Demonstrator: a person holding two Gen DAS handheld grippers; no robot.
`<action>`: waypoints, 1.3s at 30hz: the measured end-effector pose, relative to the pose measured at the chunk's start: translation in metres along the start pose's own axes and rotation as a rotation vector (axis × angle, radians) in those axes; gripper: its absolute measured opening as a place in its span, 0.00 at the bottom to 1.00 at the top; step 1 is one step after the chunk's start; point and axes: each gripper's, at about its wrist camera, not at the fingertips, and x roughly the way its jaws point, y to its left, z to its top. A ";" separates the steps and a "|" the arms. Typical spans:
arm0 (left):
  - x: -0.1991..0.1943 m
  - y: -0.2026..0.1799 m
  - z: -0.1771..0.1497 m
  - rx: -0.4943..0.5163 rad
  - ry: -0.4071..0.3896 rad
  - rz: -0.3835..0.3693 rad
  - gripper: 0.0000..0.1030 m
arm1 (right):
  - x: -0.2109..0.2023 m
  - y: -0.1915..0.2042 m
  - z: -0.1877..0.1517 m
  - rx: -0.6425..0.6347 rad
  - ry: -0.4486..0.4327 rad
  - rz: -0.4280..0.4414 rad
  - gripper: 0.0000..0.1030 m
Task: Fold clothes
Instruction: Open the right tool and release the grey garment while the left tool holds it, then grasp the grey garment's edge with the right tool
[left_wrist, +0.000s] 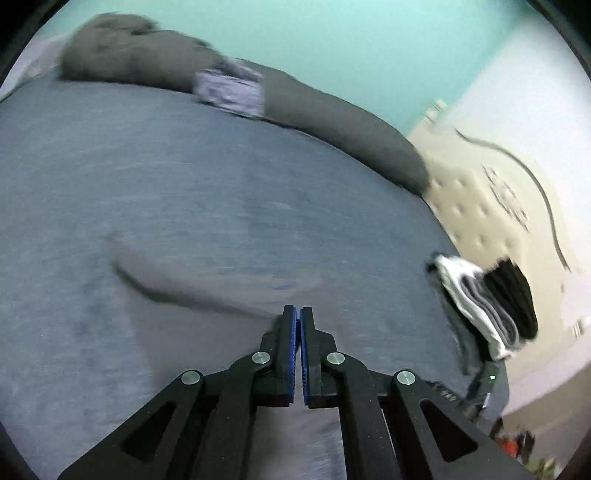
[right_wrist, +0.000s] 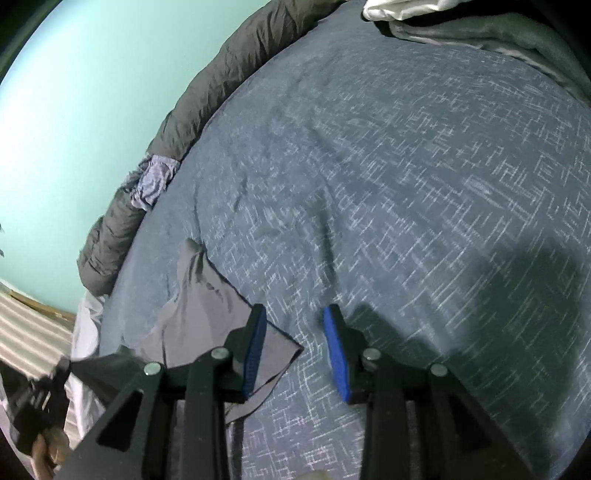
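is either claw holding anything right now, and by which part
The left claw is shut on the grey garment, pinching it at an edge. The right claw is open above the garment's corner, holding nothing.

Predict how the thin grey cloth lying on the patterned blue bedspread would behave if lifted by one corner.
The thin grey cloth would probably drape limply: it already lies wrinkled. It looks light, its edge thin against the patterned blue bedspread. It may slide when pushed.

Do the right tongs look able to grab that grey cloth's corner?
Probably yes. The right tongs are open just above the bed, and the grey cloth has its corner lying flat by the left finger with nothing covering it.
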 end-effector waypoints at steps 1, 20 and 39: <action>0.015 -0.018 0.000 0.026 0.022 -0.015 0.02 | -0.002 -0.003 0.002 0.008 -0.003 0.005 0.32; 0.123 -0.054 -0.026 0.172 0.227 0.132 0.40 | 0.011 -0.003 0.001 -0.020 0.069 0.141 0.32; 0.160 0.011 0.036 0.216 0.236 0.301 0.40 | 0.064 0.065 -0.035 -0.314 0.184 0.118 0.32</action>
